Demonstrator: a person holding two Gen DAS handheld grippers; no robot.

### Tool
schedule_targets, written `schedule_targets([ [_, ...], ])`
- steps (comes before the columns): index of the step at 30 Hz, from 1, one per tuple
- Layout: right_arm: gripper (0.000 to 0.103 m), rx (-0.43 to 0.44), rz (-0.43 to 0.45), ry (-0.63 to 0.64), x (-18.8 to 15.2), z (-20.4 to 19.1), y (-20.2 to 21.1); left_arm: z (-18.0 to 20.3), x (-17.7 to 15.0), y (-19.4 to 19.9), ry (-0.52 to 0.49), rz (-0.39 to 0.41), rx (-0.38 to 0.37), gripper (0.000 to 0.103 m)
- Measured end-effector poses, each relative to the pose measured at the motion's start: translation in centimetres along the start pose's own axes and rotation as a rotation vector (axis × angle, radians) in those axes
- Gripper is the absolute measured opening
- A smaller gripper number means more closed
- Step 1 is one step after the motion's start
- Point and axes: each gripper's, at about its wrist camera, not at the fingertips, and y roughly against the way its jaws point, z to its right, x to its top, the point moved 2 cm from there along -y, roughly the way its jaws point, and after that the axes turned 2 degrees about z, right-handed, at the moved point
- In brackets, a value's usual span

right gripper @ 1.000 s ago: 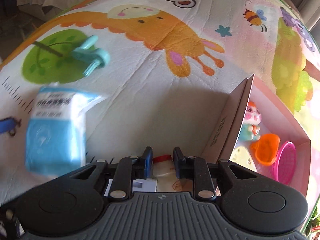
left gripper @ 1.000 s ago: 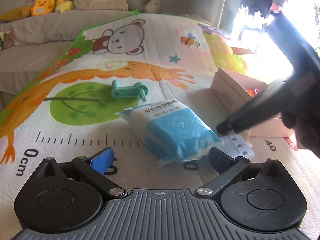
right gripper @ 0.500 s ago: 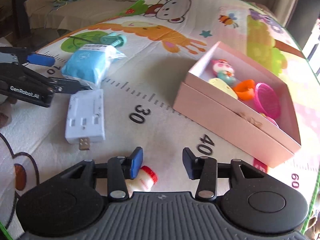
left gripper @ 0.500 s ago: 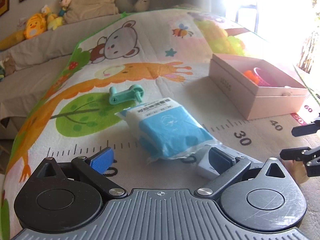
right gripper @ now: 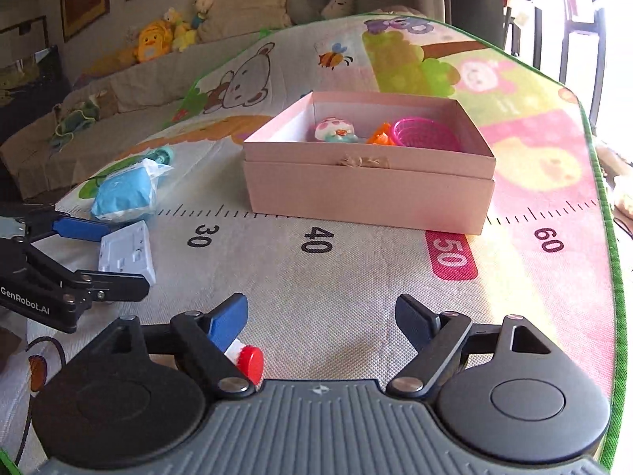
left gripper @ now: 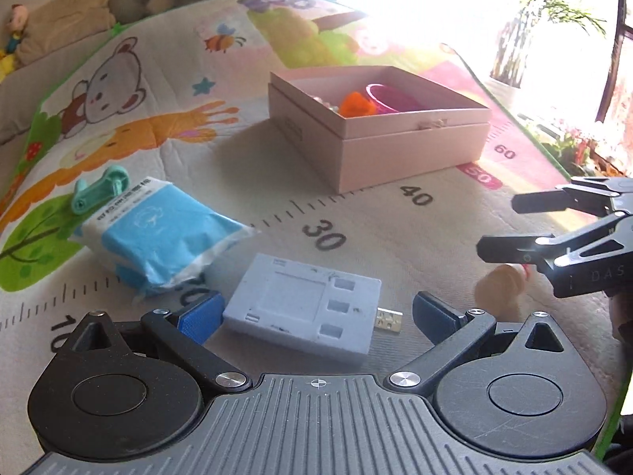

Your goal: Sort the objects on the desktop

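- The cartoon-printed foam play mat point(right gripper: 356, 277) with its printed ruler serves as the worktop; everything to be sorted lies on it.
- The open pink cardboard box point(right gripper: 368, 194) sits near the 40 and 50 marks, seemingly the collecting bin. Only the right wrist view shows the white toy figure point(right gripper: 336, 131) beside the orange piece point(right gripper: 380, 136) and magenta basket point(right gripper: 425, 134) inside.
- The blue-and-white soft tissue pack point(left gripper: 158, 237) lies left of the box, partly over a teal plastic handle point(left gripper: 101, 190).
- The flat white USB charger block point(left gripper: 304, 312) lies between the spread fingers of the left gripper point(left gripper: 314, 314), likely the next pick; nothing is grasped.
- The right gripper point(right gripper: 320, 318) is released wide and empty.
- The small red-capped bottle point(right gripper: 247, 358) lies at its left finger; the left view shows only a pale blur.
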Motion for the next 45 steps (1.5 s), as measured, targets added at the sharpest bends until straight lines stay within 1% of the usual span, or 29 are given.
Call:
schedule_targets([
  [2, 0.084, 0.017, 0.02, 0.029, 0.0, -0.4, 0.7, 1.2, -0.5, 0.5, -0.028, -0.018, -0.058, 0.103],
  [4, 0.084, 0.014, 0.037, 0.057, 0.1, -0.8, 1.4, 2.3, -1.0, 1.0, -0.059, -0.023, -0.08, 0.103],
  [5, 0.084, 0.015, 0.042, 0.066, 0.1, -1.0, 1.7, 2.8, -1.3, 1.2, -0.074, -0.024, -0.079, 0.103],
  [8, 0.085, 0.029, 0.047, 0.103, 0.0, -1.6, 2.7, 3.6, -1.7, 1.1, -0.092, -0.023, -0.049, 0.103],
  [11, 0.089, 0.022, 0.044, 0.104, -0.4, -1.7, 3.1, 3.6, -1.2, 0.5, -0.058, -0.021, -0.017, 0.103],
  [15, 0.092, -0.022, 0.036, 0.004, -0.5, -0.3, 2.7, 3.1, -0.4, -0.3, 0.009, -0.008, -0.008, 0.103],
  [17, 0.1, -0.06, 0.036, -0.062, -0.4, 0.6, 2.5, 3.0, -0.2, -0.6, 0.017, -0.002, 0.025, 0.103],
  [18, 0.101, -0.07, 0.035, -0.084, -0.4, 0.9, 2.5, 2.9, -0.2, -0.6, 0.016, 0.001, 0.038, 0.103],
  [21, 0.101, -0.064, 0.025, -0.086, -0.6, 1.0, 2.5, 2.5, -0.4, -0.5, 0.026, 0.0, 0.052, 0.103],
  [25, 0.101, -0.011, 0.015, -0.028, -0.9, -0.4, 2.6, 1.6, -0.6, -0.3, 0.039, -0.004, 0.106, 0.103],
  [29, 0.101, 0.048, -0.002, 0.021, -1.2, -2.1, 2.6, 1.1, -0.7, -0.4, 0.06, -0.009, 0.119, 0.103],
  [32, 0.101, 0.058, -0.018, 0.056, -1.7, -3.1, 2.3, 0.9, -0.7, -0.3, 0.065, -0.008, 0.124, 0.103],
  [35, 0.098, 0.033, -0.031, 0.07, -2.0, -3.5, 2.0, 0.9, -0.8, -0.3, 0.065, -0.008, 0.126, 0.103],
  [41, 0.098, -0.019, -0.075, -0.009, -2.0, -2.0, 0.9, 0.9, -0.8, -0.2, 0.064, -0.005, 0.111, 0.103],
  [45, 0.098, -0.024, -0.075, 0.02, -2.2, -2.5, 0.8, 1.1, -0.6, -0.4, 0.059, -0.003, 0.09, 0.103],
])
